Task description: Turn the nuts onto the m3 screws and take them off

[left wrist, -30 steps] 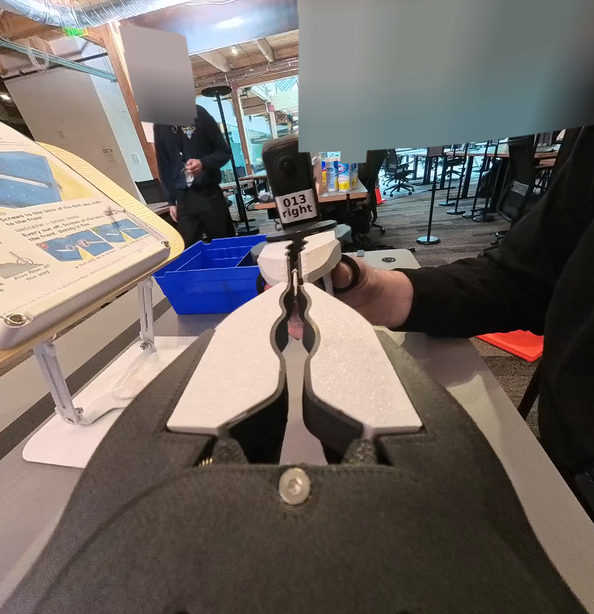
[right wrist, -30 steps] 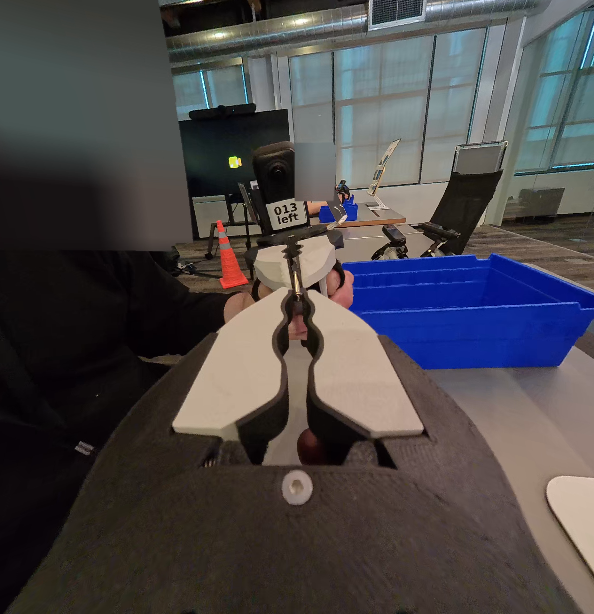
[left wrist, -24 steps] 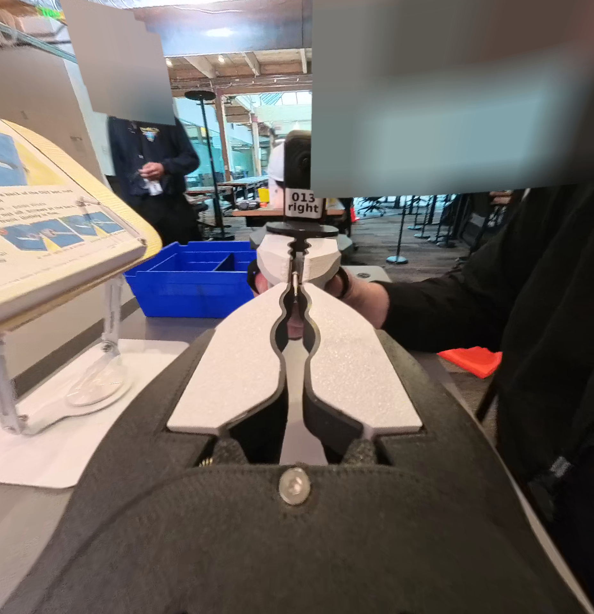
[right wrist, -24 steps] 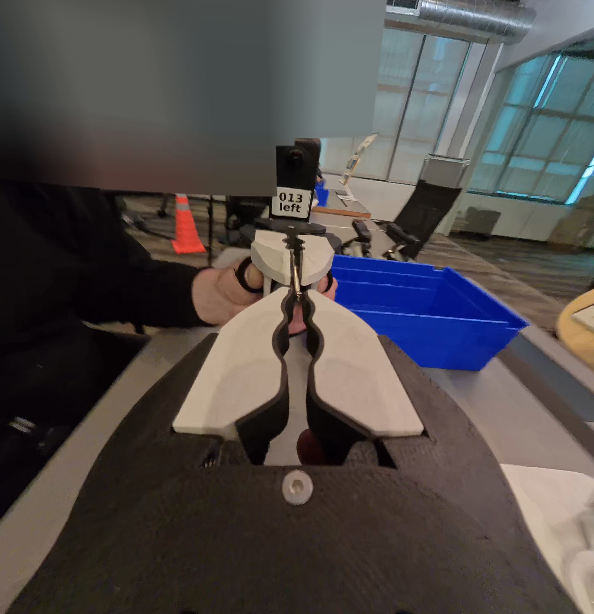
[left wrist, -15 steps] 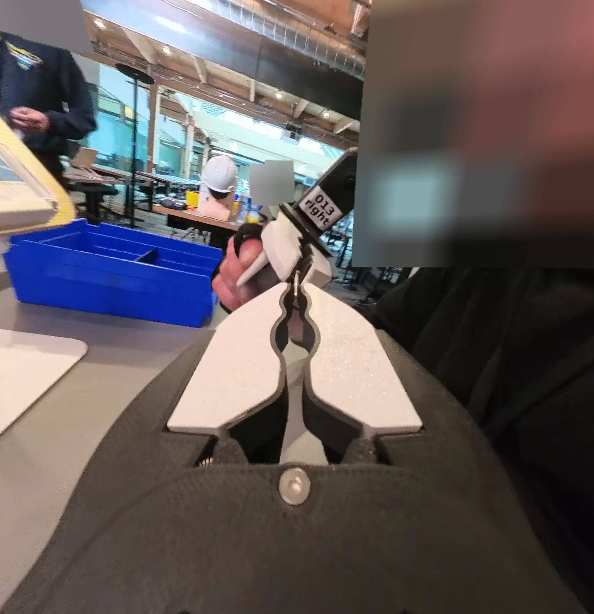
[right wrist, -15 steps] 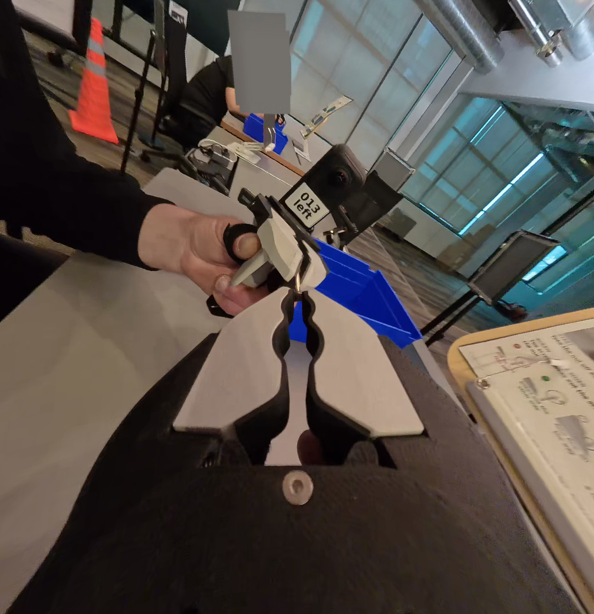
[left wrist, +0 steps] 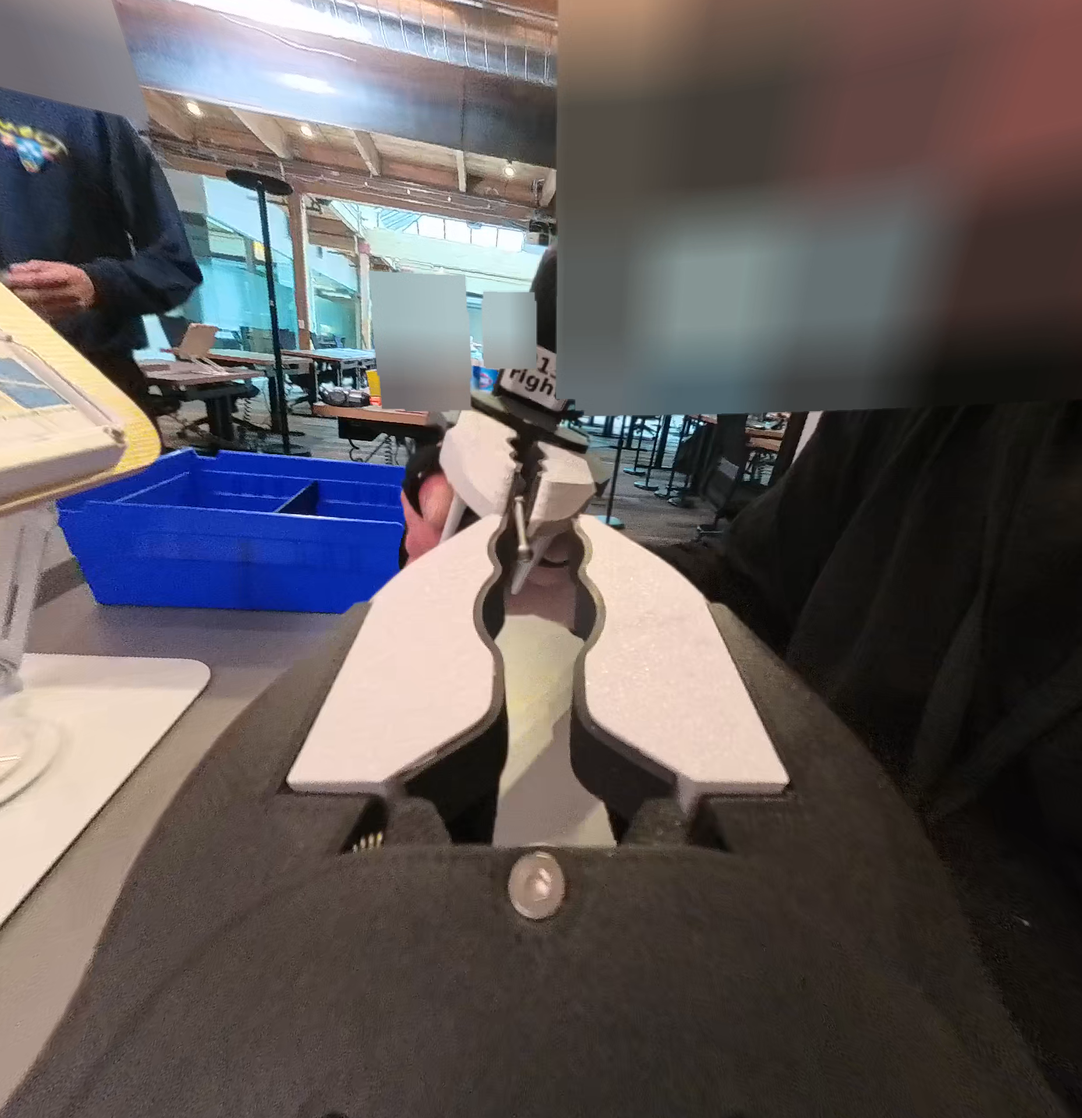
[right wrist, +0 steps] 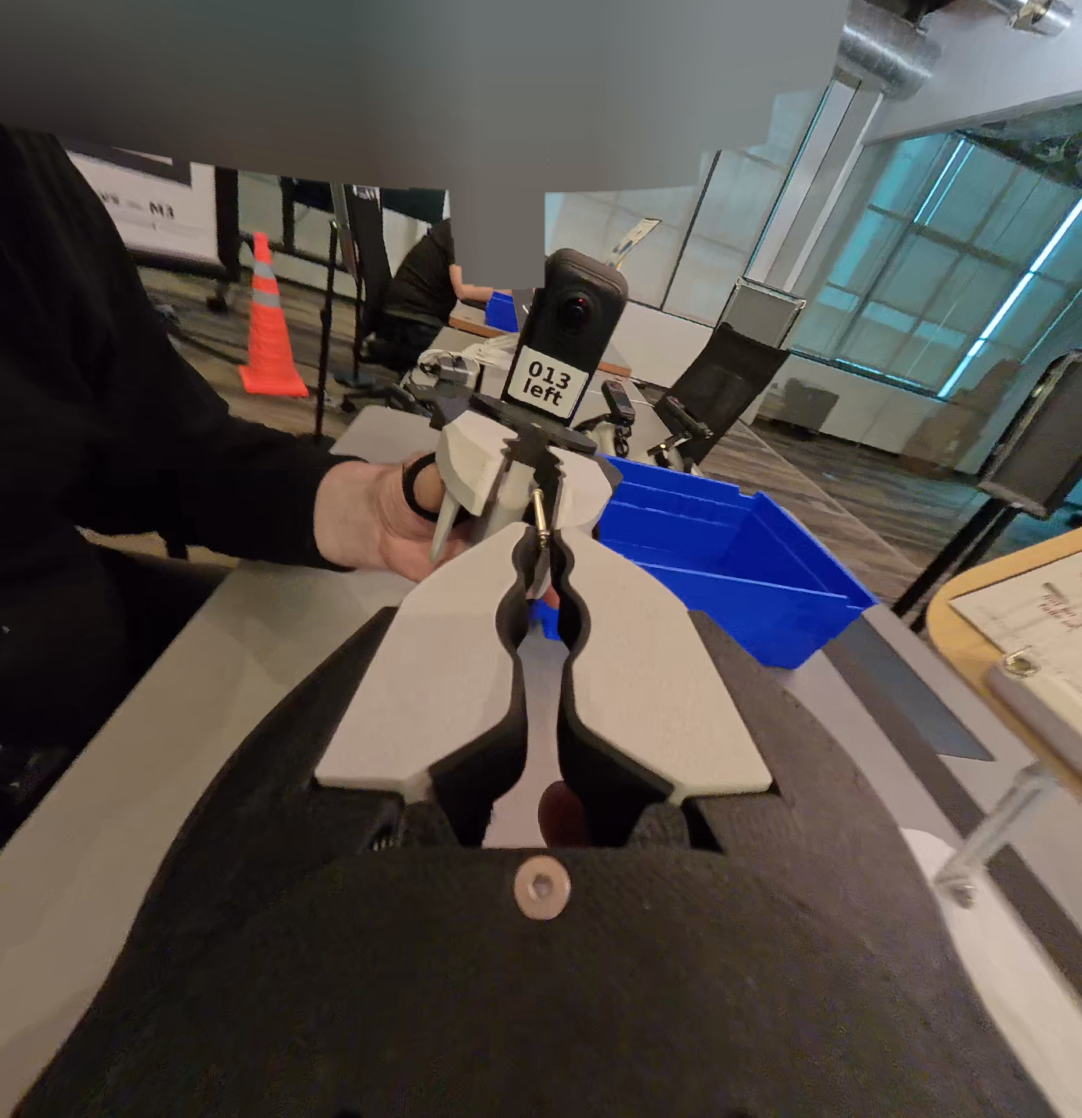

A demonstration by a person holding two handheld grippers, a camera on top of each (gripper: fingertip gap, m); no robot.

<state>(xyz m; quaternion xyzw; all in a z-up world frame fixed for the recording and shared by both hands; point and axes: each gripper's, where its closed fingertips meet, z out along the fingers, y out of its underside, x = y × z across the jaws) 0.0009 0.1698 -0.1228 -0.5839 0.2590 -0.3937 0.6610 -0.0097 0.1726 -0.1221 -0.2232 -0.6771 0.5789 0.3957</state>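
The left gripper [left wrist: 535,532] has white fingers with black edges and a black body. The right gripper [right wrist: 541,538] looks the same. The screw [left wrist: 520,525] is shiny silver. The bin [left wrist: 224,544] is bright blue. The table [left wrist: 163,629] is grey. The cone [right wrist: 269,320] is orange with grey stripes. The person's sleeve [right wrist: 163,460] is black. The stand's base [left wrist: 91,726] is white.

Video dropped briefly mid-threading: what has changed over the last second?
The left gripper has opened, letting go of the screw; before, both grippers pinched it tip to tip. Both have tilted and swung round. The right gripper stays shut on the screw; the blue bin stays put.
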